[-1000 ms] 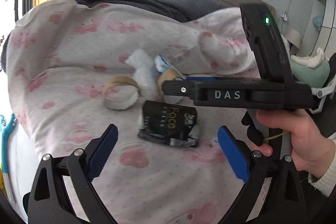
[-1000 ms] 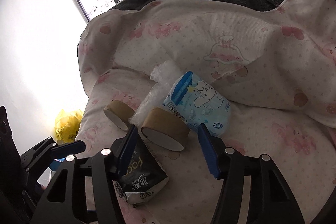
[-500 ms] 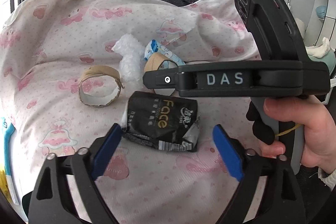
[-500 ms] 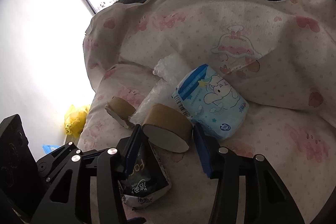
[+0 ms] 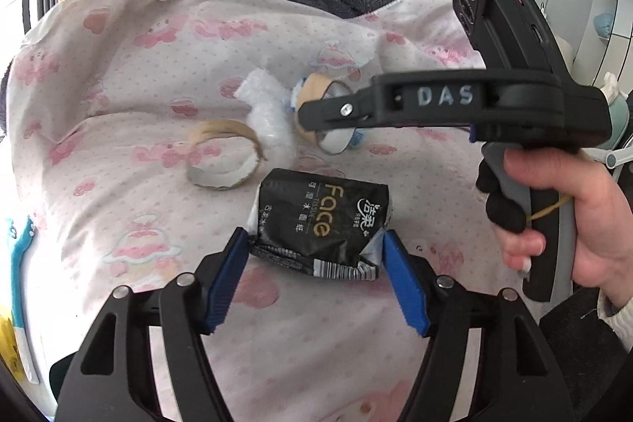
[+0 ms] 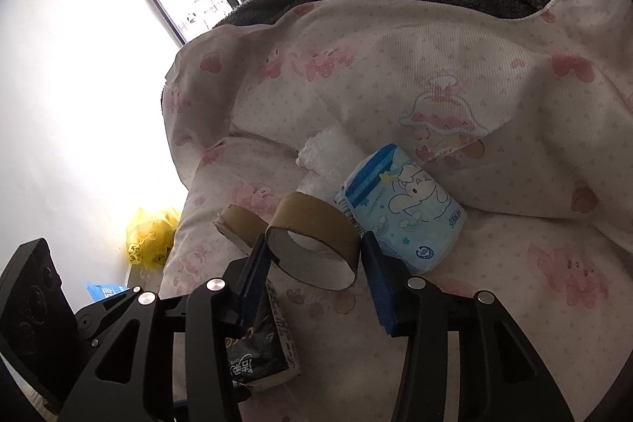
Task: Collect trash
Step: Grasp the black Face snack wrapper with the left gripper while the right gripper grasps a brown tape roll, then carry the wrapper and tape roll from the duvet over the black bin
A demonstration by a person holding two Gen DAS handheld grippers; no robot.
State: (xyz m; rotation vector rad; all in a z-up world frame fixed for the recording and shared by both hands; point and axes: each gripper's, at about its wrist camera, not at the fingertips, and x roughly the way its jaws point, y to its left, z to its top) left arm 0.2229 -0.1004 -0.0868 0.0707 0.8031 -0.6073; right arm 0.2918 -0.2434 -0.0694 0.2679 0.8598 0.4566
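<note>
Bed [image 5: 130, 74], pink-print quilt, trash scattered mid-surface.

Change over the last second: both hand-held grippers have narrowed on their targets. Left hand-held gripper [image 5: 314, 256] was wide and short of the black tissue pack [image 5: 322, 214]; now the pack sits between its blue pads, which meet the crumpled ends at 9 and 3 o'clock, jaws closing. Right hand-held gripper [image 6: 314, 263] had one cardboard ring [image 6: 316, 244] loosely between its pads; now both pads touch the ring's sides, and the closing has nearly stopped. My reading: two pick-ups are being set at once, and neither item is lifted yet; both rest on the quilt.

Count of trash visible:
- cardboard rings: two, the gripped one and a second ring [image 5: 225, 159] lying free at 10 o'clock from the black pack
- black tissue pack: one
- blue-and-white tissue pack [image 6: 399, 212]: one, just beside the gripped ring at 2 o'clock
- bubble-wrap scrap [image 6: 328, 155]: one, at 12 o'clock from the rings

Yellow bag [image 6: 152, 238] on the floor beside the bed; purpose unclear.
</note>
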